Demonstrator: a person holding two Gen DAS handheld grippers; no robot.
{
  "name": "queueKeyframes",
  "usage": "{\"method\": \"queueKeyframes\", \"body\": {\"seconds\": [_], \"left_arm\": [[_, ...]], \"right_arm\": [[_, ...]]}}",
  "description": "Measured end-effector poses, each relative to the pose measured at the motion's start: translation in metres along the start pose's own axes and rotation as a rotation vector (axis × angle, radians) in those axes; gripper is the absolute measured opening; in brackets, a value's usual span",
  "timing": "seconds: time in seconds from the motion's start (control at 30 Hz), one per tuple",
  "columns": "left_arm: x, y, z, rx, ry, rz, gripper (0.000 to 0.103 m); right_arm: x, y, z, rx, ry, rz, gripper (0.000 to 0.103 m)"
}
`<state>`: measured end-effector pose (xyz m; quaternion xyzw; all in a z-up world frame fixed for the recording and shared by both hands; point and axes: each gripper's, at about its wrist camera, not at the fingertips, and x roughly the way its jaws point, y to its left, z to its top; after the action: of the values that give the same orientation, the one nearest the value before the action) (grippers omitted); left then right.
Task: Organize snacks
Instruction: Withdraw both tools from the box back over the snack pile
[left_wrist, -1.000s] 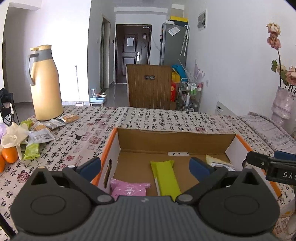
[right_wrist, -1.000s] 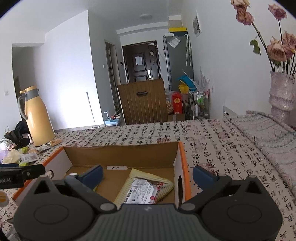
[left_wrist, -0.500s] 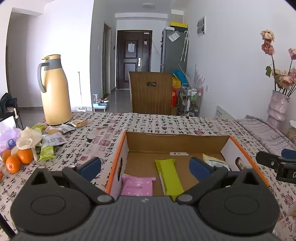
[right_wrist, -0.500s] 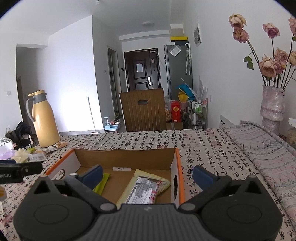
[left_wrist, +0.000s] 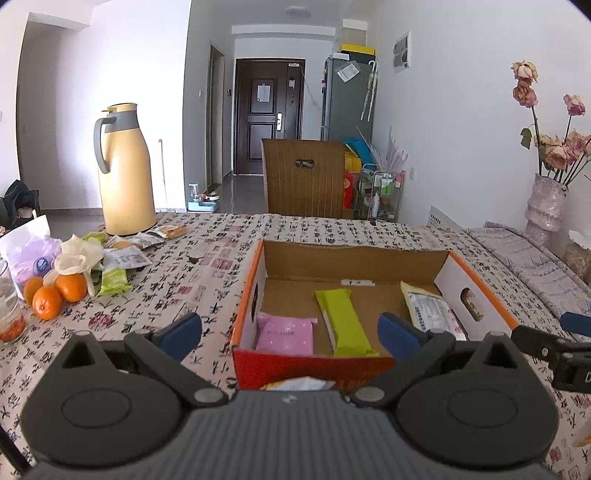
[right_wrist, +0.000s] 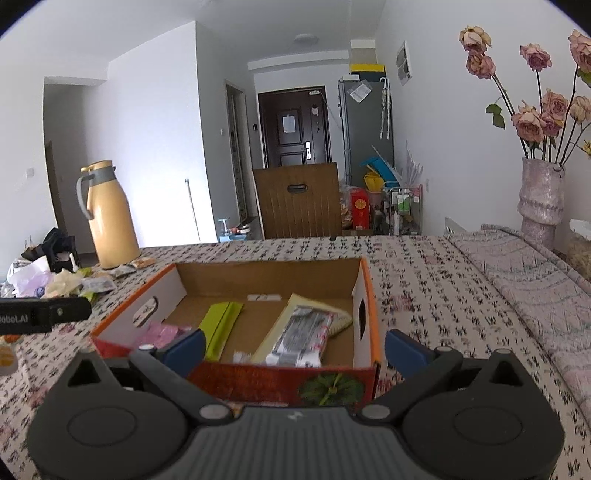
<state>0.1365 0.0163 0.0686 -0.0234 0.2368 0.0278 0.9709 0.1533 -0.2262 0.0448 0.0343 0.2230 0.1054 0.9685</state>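
An open cardboard box (left_wrist: 354, 260) (right_wrist: 266, 275) with orange rims sits on the patterned tablecloth. Inside lie a pink packet (left_wrist: 285, 335) (right_wrist: 159, 334), a green bar (left_wrist: 345, 321) (right_wrist: 221, 326) and a white and yellow packet (left_wrist: 430, 308) (right_wrist: 301, 336). My left gripper (left_wrist: 290, 332) is open and empty, in front of the box's near wall. My right gripper (right_wrist: 295, 345) is open and empty, in front of the near right corner. Loose snack packets (left_wrist: 123, 258) (right_wrist: 98, 284) lie at the left by the flask.
A yellow thermos flask (left_wrist: 125, 171) (right_wrist: 109, 214) stands at the far left. Oranges (left_wrist: 55, 293), a purple bag (left_wrist: 27, 254) and a jar (left_wrist: 9, 314) sit at the left edge. A vase of dried roses (right_wrist: 541, 195) stands at the far right. A wooden chair (left_wrist: 304, 179) is behind the table.
Both grippers have pulled back and risen from the box, so its red near wall now shows. Both stay open and empty.
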Motion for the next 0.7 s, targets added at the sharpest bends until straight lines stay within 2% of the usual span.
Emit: {"method": "queueKeyframes", "body": {"seconds": [0.3, 0.43, 0.7], "left_arm": [[-0.012, 0.01, -0.021, 0.017, 0.021, 0.002, 0.103], [-0.009, 0.016, -0.037, 0.027, 0.054, 0.013, 0.103], [-0.015, 0.029, -0.068, 0.012, 0.095, -0.023, 0.103]], "right_arm": [[-0.016, 0.004, -0.028, 0.003, 0.048, 0.014, 0.103], [-0.018, 0.007, -0.044, -0.008, 0.088, 0.019, 0.103], [-0.022, 0.023, -0.072, -0.071, 0.151, 0.029, 0.103]]}}
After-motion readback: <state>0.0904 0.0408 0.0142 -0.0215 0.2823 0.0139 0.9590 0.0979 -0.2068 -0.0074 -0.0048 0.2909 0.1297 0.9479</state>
